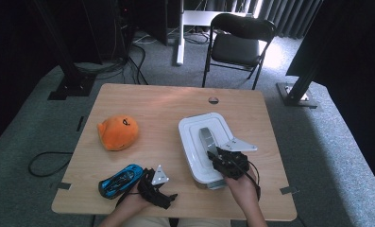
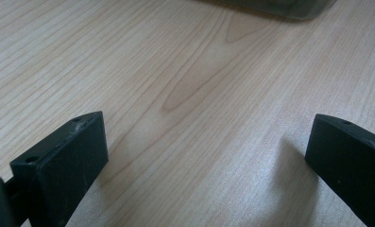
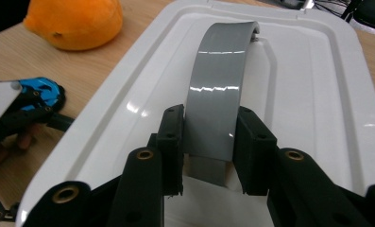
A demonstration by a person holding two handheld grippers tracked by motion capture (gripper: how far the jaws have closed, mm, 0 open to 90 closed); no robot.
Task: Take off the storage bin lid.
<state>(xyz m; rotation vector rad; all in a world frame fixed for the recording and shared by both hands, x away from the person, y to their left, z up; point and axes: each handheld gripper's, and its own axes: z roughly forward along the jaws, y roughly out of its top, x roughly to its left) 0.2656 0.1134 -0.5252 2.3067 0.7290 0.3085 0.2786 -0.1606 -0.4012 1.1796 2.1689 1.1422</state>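
Left claw (image 1: 153,185) found resting low at the near left of the bench (image 1: 147,101), held in a hand, jaws spread wide with nothing but bare wood between them, as seen in the left gripper view. Blue toy car (image 1: 121,180) noted just beside that claw, on its left, lying on the bench; contact between the two could not be told. Orange plush toy (image 1: 118,133) recorded farther back on the left half of the bench, well apart from the car. White lidded box (image 1: 205,144) observed right of centre, lid on, with a grey arched handle (image 3: 218,90) running along the middle of the lid. Right claw (image 3: 208,142) found over the near end of the box, jaws pinching the grey handle from both sides at its near end, pads pressed flat against its edges. Right hand (image 1: 242,187) seen entering from the near bench edge behind that claw. Black folding chair (image 1: 239,42) noted on the carpet beyond the far edge of the bench.
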